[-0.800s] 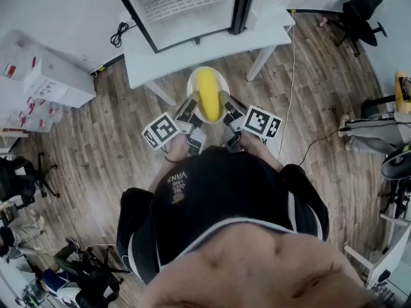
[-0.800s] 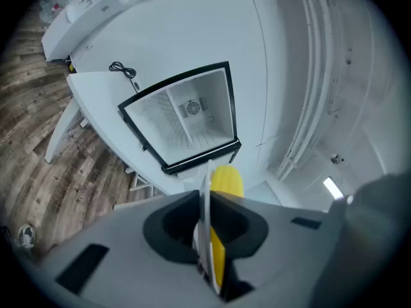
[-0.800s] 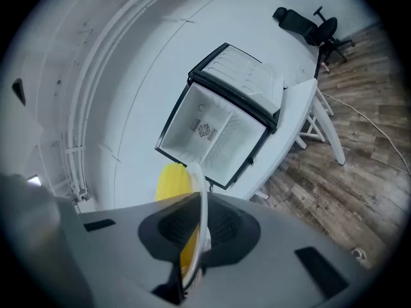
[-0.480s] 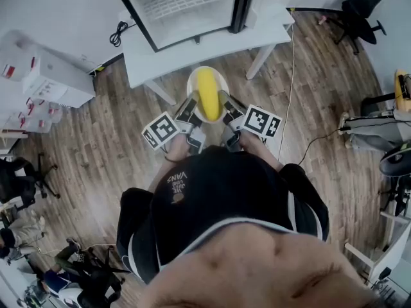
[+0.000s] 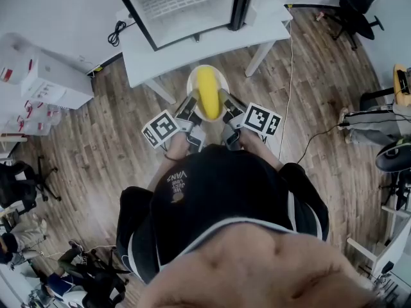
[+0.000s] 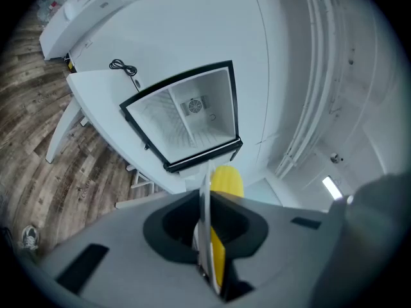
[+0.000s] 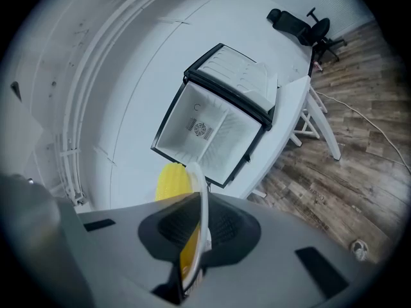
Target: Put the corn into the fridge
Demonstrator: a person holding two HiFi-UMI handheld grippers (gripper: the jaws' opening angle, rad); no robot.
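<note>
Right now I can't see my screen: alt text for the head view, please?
A person holds a white plate bearing a yellow corn cob, its rim clamped by the left gripper and right gripper, before an open fridge on a white table.

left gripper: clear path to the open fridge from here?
Probably yes. The black-framed white fridge stands open on the white table straight ahead, nothing between. The left gripper and right gripper are each shut on the rim of the round white plate, yellow corn cob on it, so both must advance together.
</note>
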